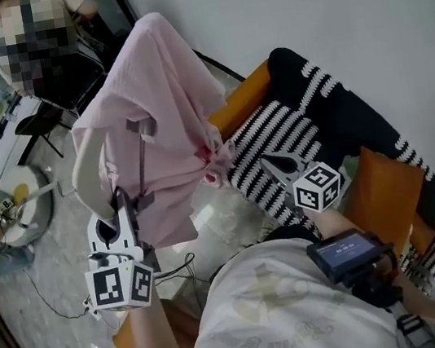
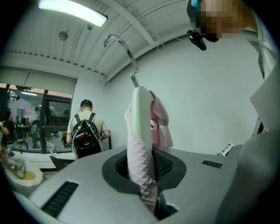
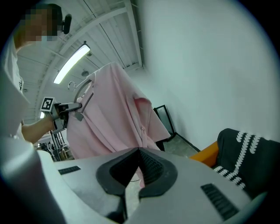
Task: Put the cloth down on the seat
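Pale printed shirt (image 1: 289,306) of the person with the tongs fills the foreground.

- Left tongs (image 1: 120,202): pointing about level, nearly closed, clamped on one arm of a cream plastic hanger (image 1: 87,162) with a fold of cloth caught in the same bite.
- Pink waffle-weave cloth (image 1: 162,112): draped over that hanger, hanging in the air above and just ahead of the left tongs. Its gathered, knotted front sits near the tip of the right tongs, not touching. It is not yet on the seat.
- Right tongs (image 1: 272,161): tips together, nothing between them.
- Orange upholstered seat (image 1: 385,190): beyond and below the right tongs, mostly covered by a black-and-white striped throw (image 1: 276,130).

Handling, as I judge it: the cloth looks light and limp, and its textured weave should grip rather than slip. It will sag and fold wherever it lands. The hanger is the only stiff part, so carrying by the hanger arm makes sense. The bunched knot is the best place for a second hold.

Count: one cloth, one hanger, two tongs, one seat, one throw. One bystander with a black backpack (image 2: 87,131) stands well beyond the left tongs.
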Demonstrator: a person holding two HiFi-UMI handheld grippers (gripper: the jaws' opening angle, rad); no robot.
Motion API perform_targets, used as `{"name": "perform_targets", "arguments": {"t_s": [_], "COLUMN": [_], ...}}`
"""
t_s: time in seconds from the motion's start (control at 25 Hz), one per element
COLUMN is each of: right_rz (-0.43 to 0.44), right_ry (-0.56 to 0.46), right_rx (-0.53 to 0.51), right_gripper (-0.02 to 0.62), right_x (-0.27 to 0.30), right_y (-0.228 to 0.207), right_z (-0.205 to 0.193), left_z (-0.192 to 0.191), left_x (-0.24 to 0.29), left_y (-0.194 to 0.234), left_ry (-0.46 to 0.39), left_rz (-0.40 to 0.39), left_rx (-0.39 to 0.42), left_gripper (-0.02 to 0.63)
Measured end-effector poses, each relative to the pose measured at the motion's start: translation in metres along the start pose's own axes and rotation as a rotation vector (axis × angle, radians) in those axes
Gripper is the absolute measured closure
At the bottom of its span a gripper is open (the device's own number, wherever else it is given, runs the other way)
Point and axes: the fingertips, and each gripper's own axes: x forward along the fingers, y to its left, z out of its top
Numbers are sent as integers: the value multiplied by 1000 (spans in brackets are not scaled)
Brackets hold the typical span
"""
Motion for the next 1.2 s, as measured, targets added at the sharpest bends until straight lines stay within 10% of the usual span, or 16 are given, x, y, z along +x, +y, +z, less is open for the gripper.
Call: {"name": "perform_targets", "arguments": {"t_s": [1.2], "right_rz": [-190], "right_ry": [-44], "right_rx": [178], "right_gripper": [580], "right_x": [-92], "right_y": [-193], "right_z": [36], "left_z": [67], "left_x": [231], "left_y": [-156], "left_ry": [-4], "left_rz": [-152], "left_rx": [36], "left_gripper": [565]}}
